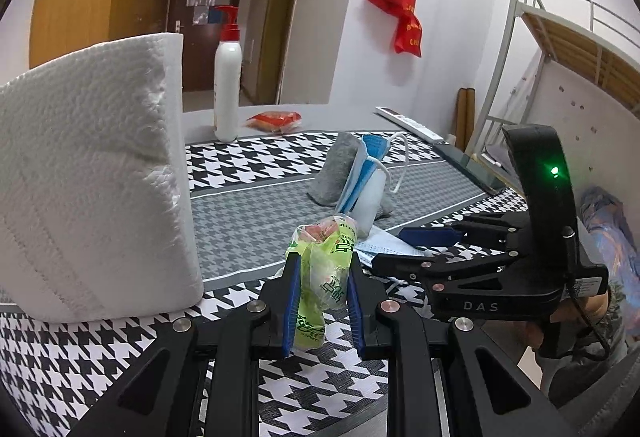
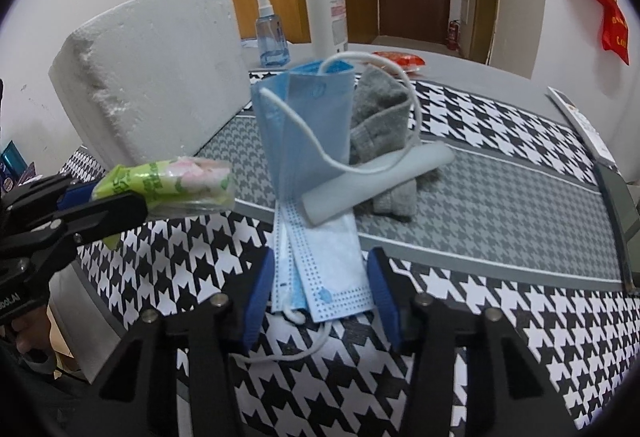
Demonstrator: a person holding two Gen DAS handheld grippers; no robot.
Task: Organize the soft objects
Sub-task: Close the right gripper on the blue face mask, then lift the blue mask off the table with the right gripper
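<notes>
Paper towel stack [image 1: 92, 177] standing left of the left claw [image 1: 322, 297], well clear. Face masks [image 2: 320, 269] lying between the fingers of the right claw [image 2: 322, 297], long axis running straight ahead toward the grey sock [image 2: 380, 117]; pads beside the edges, not visibly pressing. Left claw clamped on a green tissue packet [image 1: 324, 269], held off the tabletop [image 1: 248, 221].
</notes>
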